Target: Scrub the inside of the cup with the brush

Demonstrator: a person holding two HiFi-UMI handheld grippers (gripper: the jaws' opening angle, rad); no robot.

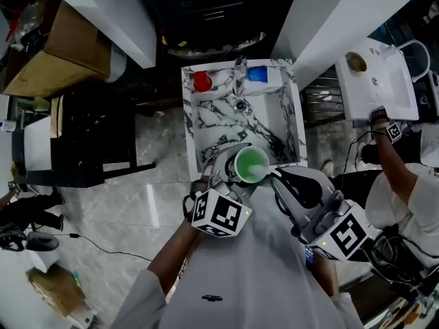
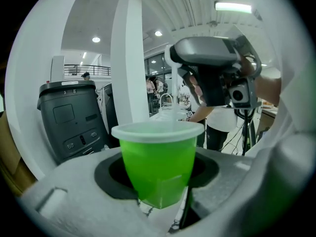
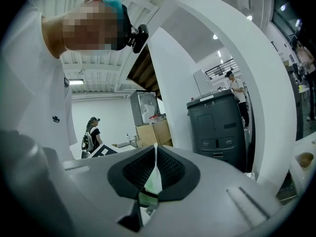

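here, the left gripper (image 2: 159,194) clamps one green cup (image 2: 157,162) while the right gripper (image 3: 154,168) pinches one thin brush (image 3: 154,180).

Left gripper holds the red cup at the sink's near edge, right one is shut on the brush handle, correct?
The cup in the left gripper is green, not red, as the left gripper view shows. The rest stands: near edge of the sink, right gripper shut on the brush handle.
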